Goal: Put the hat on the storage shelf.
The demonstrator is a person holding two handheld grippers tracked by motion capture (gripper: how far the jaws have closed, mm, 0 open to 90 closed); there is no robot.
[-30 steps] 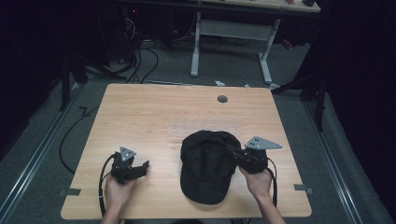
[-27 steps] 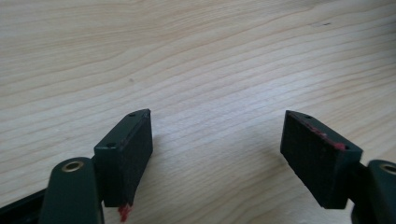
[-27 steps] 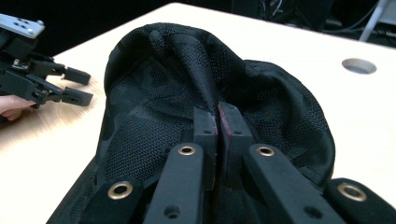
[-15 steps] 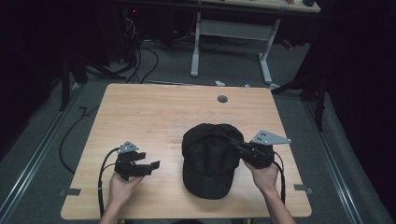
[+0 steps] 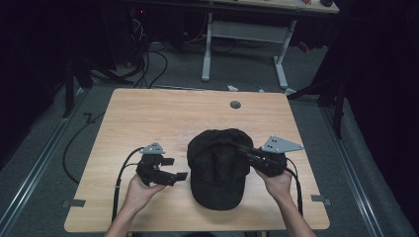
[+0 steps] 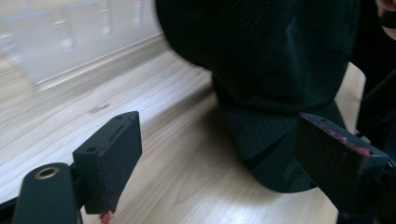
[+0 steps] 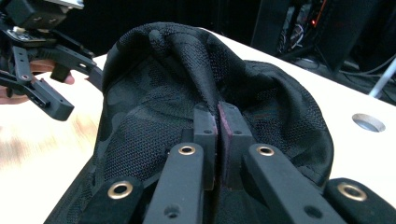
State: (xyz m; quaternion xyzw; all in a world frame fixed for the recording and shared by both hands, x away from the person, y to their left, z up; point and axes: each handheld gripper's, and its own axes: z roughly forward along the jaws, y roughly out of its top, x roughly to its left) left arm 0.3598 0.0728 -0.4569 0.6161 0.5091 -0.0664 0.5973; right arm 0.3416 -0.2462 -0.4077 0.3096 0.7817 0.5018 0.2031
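Black cap lay on the wooden worktop, nearer the front edge than the back, a bit right of centre. Crown toward the back edge, brim toward the front edge, brim tip close to that edge but not over it. Mesh fabric, dark camo-like patches visible in right gripper view.

Right gripper came in from the cap's right side, near the worktop's right edge. Jaws closed tight, pinching a fold of crown fabric; in right gripper view the pads met w/ cloth bunched up into a ridge just beyond them. Grey three-cornered plate on top of it. Right hand held it from behind, toward the front right corner.

Left gripper sat left of the cap, over the front left part of the worktop, tips pointing at the cap's left side, just beside it, apart. Jaws had just been opening; stood wide, nothing between them. Left gripper view: bare wood between the two pads, cap brim and crown ahead and to the right, partly behind the right-hand pad; contact not evident. Left hand under it, near front edge.

Round hole in worktop close to back edge, well apart from cap. Cables trailed off both grippers toward front edge.
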